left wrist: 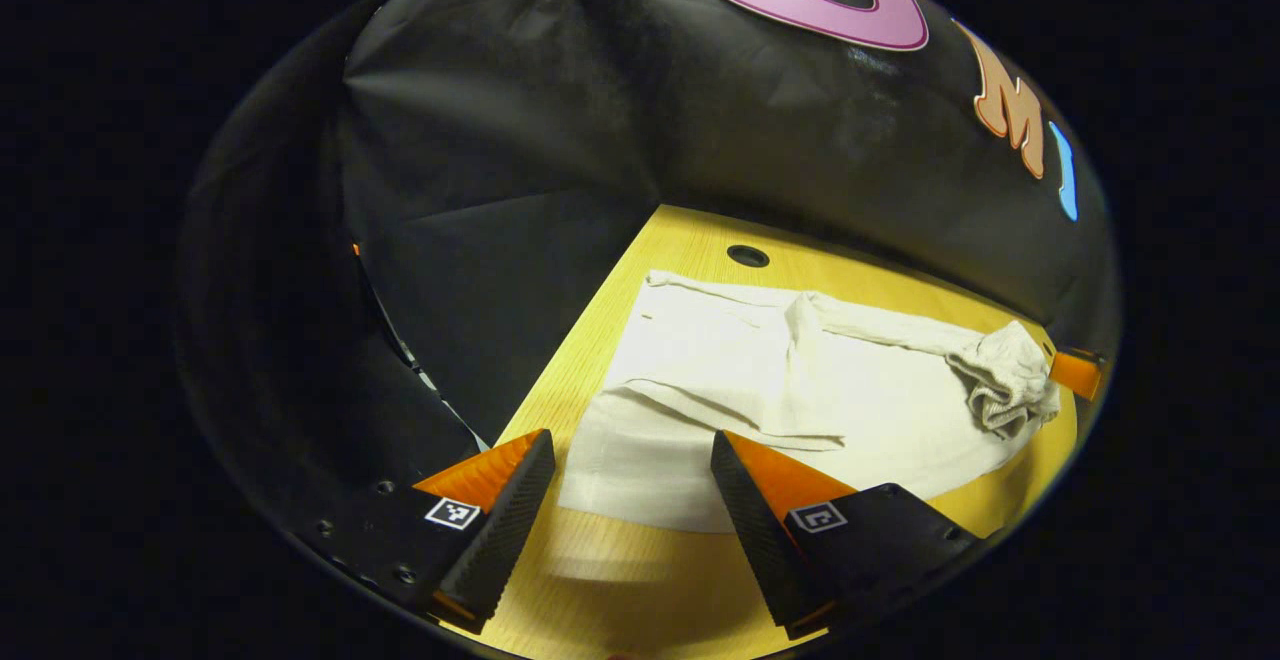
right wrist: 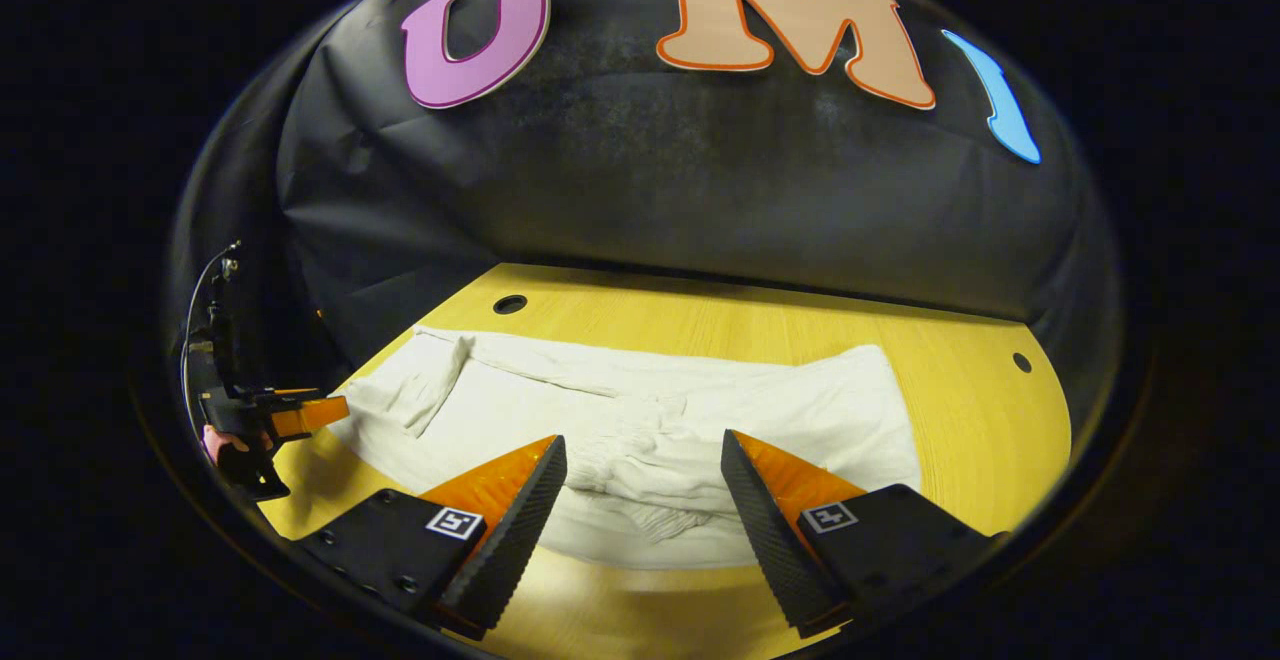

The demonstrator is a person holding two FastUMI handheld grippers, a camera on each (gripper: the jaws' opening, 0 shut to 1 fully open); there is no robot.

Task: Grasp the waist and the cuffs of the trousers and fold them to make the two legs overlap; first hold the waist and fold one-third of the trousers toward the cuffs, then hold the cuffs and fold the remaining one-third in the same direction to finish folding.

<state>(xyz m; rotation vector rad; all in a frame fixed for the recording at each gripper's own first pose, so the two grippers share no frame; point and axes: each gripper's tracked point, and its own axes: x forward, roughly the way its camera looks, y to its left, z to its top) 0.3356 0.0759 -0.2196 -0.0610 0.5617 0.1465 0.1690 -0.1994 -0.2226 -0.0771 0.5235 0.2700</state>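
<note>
The white trousers (right wrist: 640,420) lie spread flat on the yellow wooden surface (right wrist: 960,410), wrinkled and bunched at one end. In the right gripper view they sit just ahead of the right gripper (right wrist: 640,500), whose fingers are spread with nothing between them. In the left gripper view the left gripper (left wrist: 630,500) has its fingers spread too, the trousers just beyond them.

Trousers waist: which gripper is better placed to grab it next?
Probably right. The right gripper is open with the gathered waist just ahead between its fingers; the left gripper, also open, sits at the far end of the trousers.
</note>
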